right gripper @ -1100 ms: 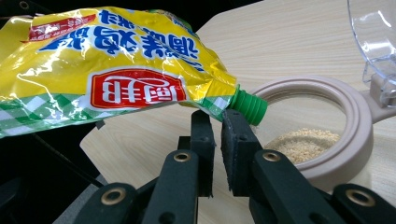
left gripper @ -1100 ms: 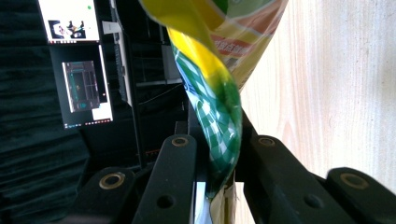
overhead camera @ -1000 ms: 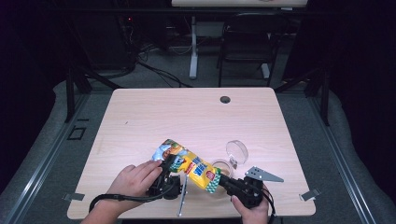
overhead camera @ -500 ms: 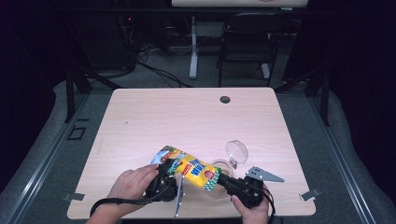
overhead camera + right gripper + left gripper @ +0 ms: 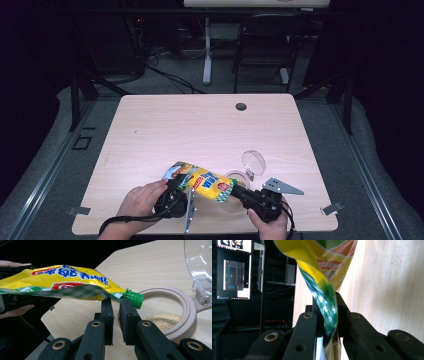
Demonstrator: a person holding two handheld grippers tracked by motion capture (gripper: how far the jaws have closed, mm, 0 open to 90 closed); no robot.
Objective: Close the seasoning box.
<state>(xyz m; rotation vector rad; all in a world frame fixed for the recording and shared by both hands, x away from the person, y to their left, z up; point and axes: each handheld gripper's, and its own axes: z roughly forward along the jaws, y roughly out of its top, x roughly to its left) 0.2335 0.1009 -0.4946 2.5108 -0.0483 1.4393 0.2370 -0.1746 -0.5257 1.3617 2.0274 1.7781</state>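
A yellow and green printed plastic pouch with a green screw spout (image 5: 202,182) is held above the near edge of the pale wooden bench (image 5: 200,130), spanning the gap between the two grippers. The left gripper (image 5: 172,200), gripped by the person's left hand (image 5: 140,202), has its jaws closed on the green-checked back seam of the pouch (image 5: 325,312); the film is pinched flat between the pads in the left gripper view. The right gripper (image 5: 240,191), in the right hand (image 5: 270,227), has its jaws set narrow at the lower edge of the pouch just behind the spout; in the right gripper view a thin strip of the checked edge (image 5: 115,297) sits at the slit between the pads, and a firm pinch cannot be confirmed.

The green ribbed spout (image 5: 133,298) points over the rim of a round beige plastic container (image 5: 183,315) standing on the bench, close to touching that rim. Inside the container lies a layer of fine tan granules (image 5: 163,321). Its clear hinged lid (image 5: 253,162) stands open, upright at the far side. A dark round cable hole (image 5: 241,106) sits near the far edge of the bench, well apart from the work.
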